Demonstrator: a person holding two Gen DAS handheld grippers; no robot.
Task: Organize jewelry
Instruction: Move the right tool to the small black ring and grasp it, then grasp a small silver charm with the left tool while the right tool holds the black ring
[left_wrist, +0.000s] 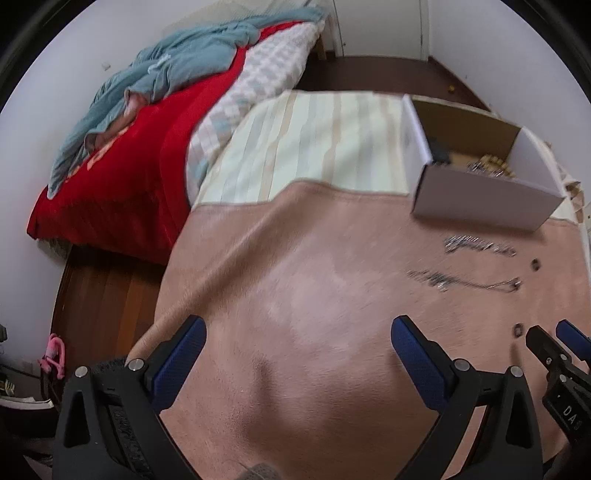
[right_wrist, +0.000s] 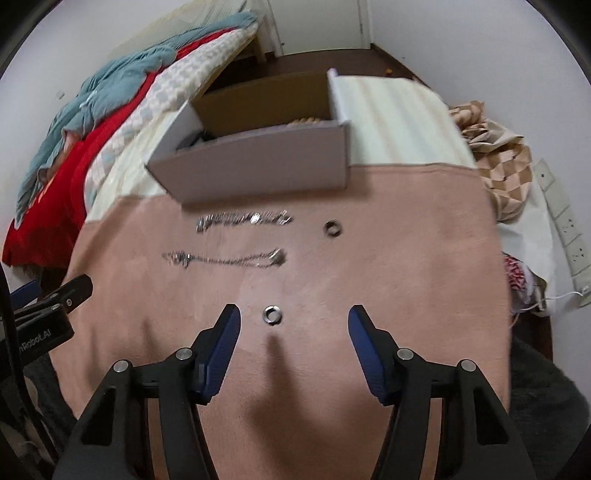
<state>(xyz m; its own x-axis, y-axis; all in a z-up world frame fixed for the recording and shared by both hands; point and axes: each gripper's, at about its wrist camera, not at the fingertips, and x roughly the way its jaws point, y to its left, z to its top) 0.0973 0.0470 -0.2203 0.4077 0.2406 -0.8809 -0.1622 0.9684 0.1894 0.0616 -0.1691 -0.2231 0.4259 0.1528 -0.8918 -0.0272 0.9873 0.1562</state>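
Firstly, from the left wrist camera, the left gripper (left_wrist: 297, 328) is seen spread wide with nothing between its blue pads (left_wrist: 184, 360), above a broad bare stretch of the pink cloth (left_wrist: 295, 295). The far edge of that cloth is laid over a striped cover (left_wrist: 314, 136), and its left edge drops toward the wooden floor (left_wrist: 99, 291). A white cardboard box (left_wrist: 480, 199) is set at the far right across the cloth edge, with small items visible inside but too blurred to identify. Two chains (left_wrist: 476, 245) are laid out near the box, and two small rings (left_wrist: 519, 329) lie at the right margin, one just beside the right gripper (left_wrist: 546, 341). From the right wrist camera, the right gripper (right_wrist: 293, 314) is likewise seen spread and empty, with one ring (right_wrist: 272, 315) lying on the cloth between its fingertips, touching neither. A second ring (right_wrist: 332, 228) lies farther off, right of the upper chain (right_wrist: 243, 220); the lower chain (right_wrist: 225, 258) lies parallel to it, apart. Open cloth is available to the right of the rings up to the cloth's right edge, beyond which a checked fabric (right_wrist: 495, 155) is bunched. The left gripper (right_wrist: 70, 291) enters at the left margin.
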